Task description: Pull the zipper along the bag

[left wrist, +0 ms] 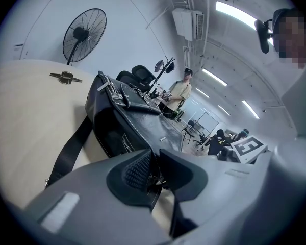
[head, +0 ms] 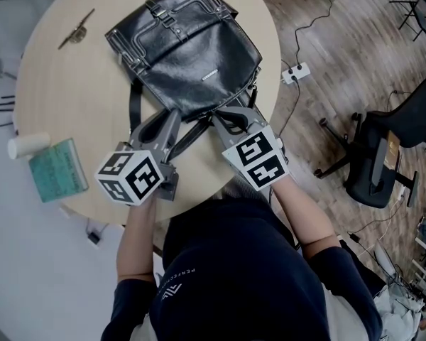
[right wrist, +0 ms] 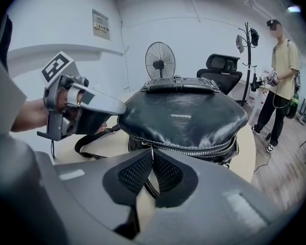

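A black leather bag (head: 188, 48) lies on the round wooden table (head: 71, 91), its zippered end toward me. My left gripper (head: 170, 121) is at that end's left corner, shut on the bag's edge (left wrist: 152, 173). My right gripper (head: 232, 117) is at the same end, to the right. Its pads pinch the thin metal zipper pull (right wrist: 152, 156), which hangs from the silver zipper (right wrist: 194, 149). In the right gripper view, my left gripper (right wrist: 120, 107) touches the bag's left side. The shoulder strap (left wrist: 69, 154) trails over the table.
A green book (head: 57, 169) and a white roll (head: 27, 145) lie at the table's left edge, a small metal object (head: 76, 30) at the far left. On the floor are a power strip (head: 296, 72) and an office chair (head: 390, 155). A person (right wrist: 280, 80) stands beyond the table.
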The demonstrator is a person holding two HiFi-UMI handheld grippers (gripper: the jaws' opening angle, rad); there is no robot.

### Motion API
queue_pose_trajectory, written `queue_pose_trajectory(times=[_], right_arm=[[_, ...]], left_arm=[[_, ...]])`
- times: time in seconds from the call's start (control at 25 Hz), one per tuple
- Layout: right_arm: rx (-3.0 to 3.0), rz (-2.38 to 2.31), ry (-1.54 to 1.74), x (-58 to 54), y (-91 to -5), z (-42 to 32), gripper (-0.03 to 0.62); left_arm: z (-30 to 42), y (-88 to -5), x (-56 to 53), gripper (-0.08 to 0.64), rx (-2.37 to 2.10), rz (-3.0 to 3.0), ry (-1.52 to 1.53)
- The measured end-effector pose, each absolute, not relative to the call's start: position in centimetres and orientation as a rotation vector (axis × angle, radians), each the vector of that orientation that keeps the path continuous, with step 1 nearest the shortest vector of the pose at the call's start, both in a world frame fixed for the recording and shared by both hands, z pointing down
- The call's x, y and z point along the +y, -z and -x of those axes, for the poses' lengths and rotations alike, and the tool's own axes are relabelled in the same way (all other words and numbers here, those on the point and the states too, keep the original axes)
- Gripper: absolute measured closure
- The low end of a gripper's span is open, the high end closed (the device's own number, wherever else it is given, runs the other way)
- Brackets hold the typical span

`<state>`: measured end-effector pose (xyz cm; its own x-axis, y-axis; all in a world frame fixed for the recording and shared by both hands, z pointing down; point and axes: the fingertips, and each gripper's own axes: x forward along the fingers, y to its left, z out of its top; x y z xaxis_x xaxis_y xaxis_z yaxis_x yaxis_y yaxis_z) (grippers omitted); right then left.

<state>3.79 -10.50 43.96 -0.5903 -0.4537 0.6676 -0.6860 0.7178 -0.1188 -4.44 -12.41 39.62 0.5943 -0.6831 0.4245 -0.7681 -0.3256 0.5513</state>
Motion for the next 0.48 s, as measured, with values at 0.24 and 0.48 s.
queue_pose_trajectory(times=[0.24,0.48], right_arm=[[-2.282,-0.891,-0.485,-10.6,-43.8,-4.7,0.577],[-2.254,-0.935,-0.477,-11.1,-43.9,-6.5,0.577]], left_arm=[[4.6,-39.7,-12.4,0.492,-1.15,-2.085,-0.156],[4.5,-39.7,-12.5,0.495,-1.15,-2.087,-0.163]])
